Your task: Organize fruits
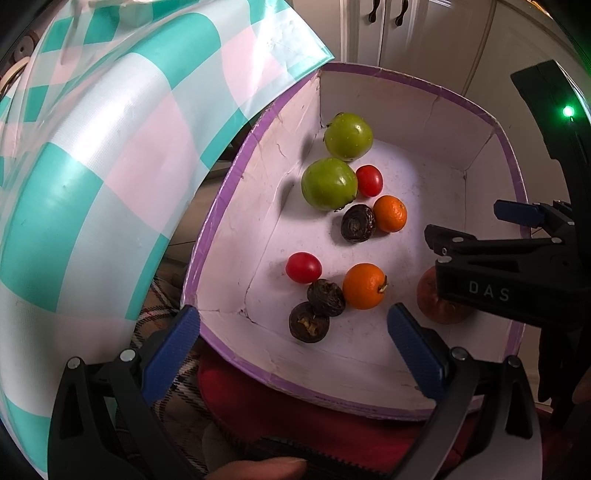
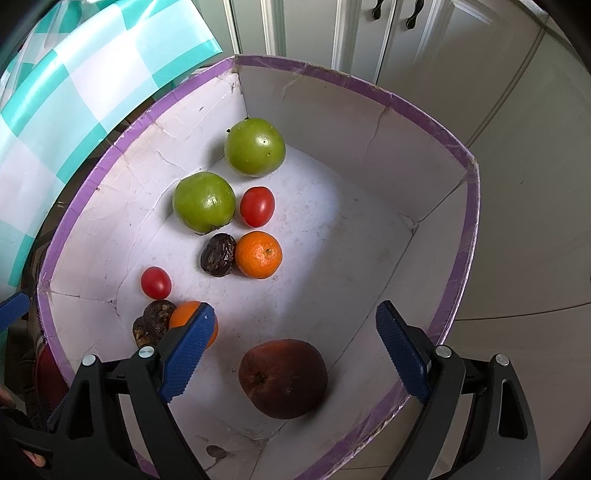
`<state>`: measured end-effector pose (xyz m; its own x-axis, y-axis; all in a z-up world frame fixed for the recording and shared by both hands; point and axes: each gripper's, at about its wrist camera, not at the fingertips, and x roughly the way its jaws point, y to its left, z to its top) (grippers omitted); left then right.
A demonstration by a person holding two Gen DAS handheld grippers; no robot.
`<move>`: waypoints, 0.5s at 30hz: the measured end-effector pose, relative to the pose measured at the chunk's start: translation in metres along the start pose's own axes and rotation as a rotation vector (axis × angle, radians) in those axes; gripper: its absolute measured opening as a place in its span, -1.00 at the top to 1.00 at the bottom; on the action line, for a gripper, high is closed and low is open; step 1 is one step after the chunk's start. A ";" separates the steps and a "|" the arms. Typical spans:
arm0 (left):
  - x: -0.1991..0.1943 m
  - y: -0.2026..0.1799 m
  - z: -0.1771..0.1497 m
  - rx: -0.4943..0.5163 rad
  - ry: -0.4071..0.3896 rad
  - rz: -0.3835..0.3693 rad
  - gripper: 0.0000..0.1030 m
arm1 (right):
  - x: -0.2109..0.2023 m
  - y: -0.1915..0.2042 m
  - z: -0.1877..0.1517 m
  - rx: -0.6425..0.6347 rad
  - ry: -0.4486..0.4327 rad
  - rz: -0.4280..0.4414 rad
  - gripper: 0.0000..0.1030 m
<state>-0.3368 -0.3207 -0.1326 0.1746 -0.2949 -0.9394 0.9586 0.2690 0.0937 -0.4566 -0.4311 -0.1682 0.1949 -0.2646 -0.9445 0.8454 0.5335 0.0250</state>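
Grippers both gaping wide, gripping nothing: right gripper (image 2: 295, 332) hovering over a dark red fruit (image 2: 283, 378) in the purple-rimmed box (image 2: 471, 229), left gripper (image 1: 291, 339) sitting at the near rim. Green fruits (image 2: 204, 201), tomatoes (image 2: 257, 206), oranges (image 2: 258, 254), brown fruits (image 2: 218, 254) lying scattered beyond.

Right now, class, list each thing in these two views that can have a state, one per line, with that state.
Box: open-topped, holding fruit.
Left tool: open, empty, poised at the box's near rim.
Right tool: open, empty, over the brown fruit.
Green fruits: resting in the box, apart from both tools.
Cabinet doors: shut.
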 end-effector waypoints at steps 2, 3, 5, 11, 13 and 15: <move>0.000 0.001 -0.001 0.002 0.000 0.000 -0.97 | 0.000 0.000 0.000 -0.001 0.000 0.000 -0.66; 0.000 0.001 -0.001 0.002 0.000 0.000 -0.97 | 0.000 0.000 0.000 0.000 0.000 0.000 -0.66; 0.000 0.001 -0.001 0.002 -0.002 0.000 -0.97 | 0.000 0.001 0.000 0.000 -0.001 -0.001 -0.66; -0.002 0.001 -0.002 0.009 -0.012 -0.006 -0.97 | 0.000 0.001 0.001 -0.003 0.001 -0.001 -0.66; -0.006 0.001 -0.003 0.010 -0.029 -0.019 -0.97 | -0.001 0.000 0.002 -0.005 0.003 -0.003 -0.66; -0.010 0.001 -0.002 0.015 -0.045 -0.022 -0.97 | -0.005 -0.002 0.004 -0.008 -0.001 -0.014 -0.66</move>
<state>-0.3384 -0.3159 -0.1237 0.1631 -0.3413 -0.9257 0.9655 0.2482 0.0786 -0.4569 -0.4338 -0.1622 0.1839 -0.2732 -0.9442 0.8440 0.5362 0.0092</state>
